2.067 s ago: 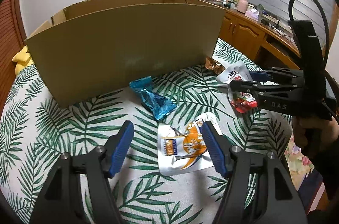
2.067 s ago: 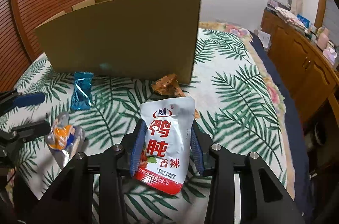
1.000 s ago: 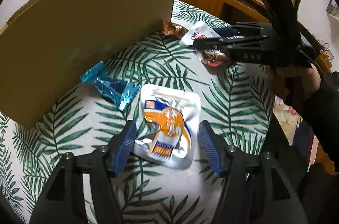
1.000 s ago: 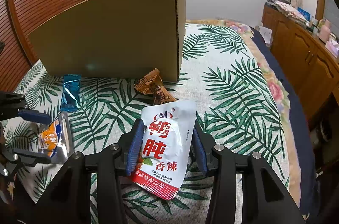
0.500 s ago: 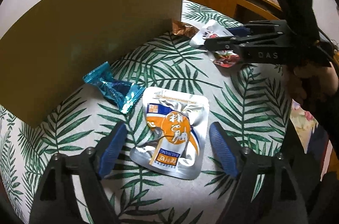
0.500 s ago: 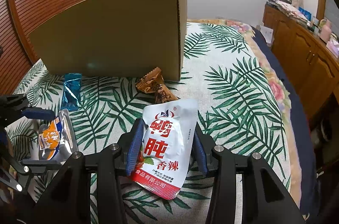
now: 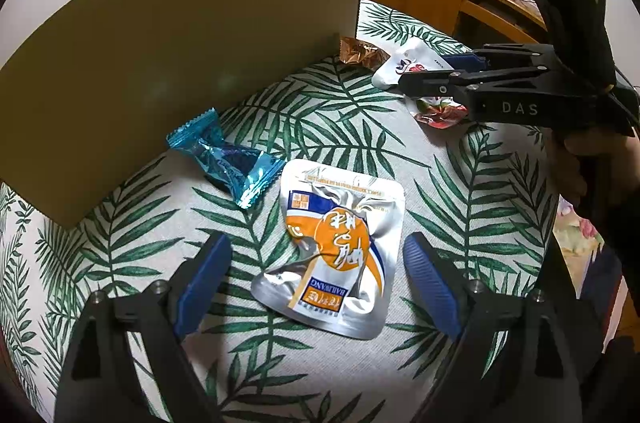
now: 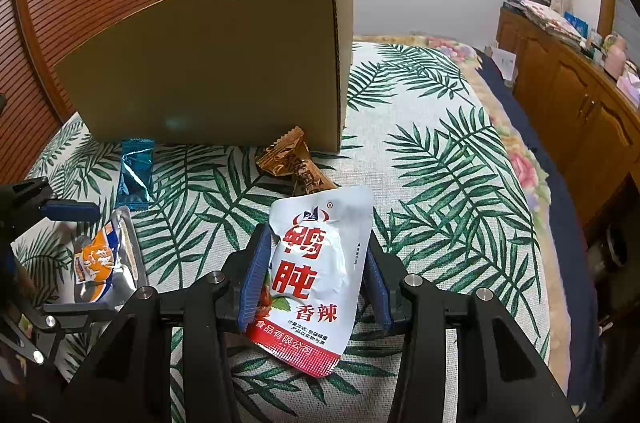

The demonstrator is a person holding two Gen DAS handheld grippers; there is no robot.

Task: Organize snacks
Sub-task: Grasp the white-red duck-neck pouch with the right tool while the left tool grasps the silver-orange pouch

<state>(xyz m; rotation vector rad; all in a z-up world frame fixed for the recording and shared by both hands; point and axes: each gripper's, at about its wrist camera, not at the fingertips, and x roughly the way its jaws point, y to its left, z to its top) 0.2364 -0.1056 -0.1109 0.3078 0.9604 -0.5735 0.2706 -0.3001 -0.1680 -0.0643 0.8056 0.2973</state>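
Left claw stands wide apart, its blue pads either side of the silver-and-orange pouch without touching it; the pouch lies flat on the palm-leaf bed cover. Right claw is closed narrowly on the white-and-red pouch, both pads against its edges, the pouch's lower end still on the cover. Cardboard box stands upright behind. Blue wrapper lies just beside the box wall; brown wrapper lies at the box's corner, touching the white-and-red pouch's top.
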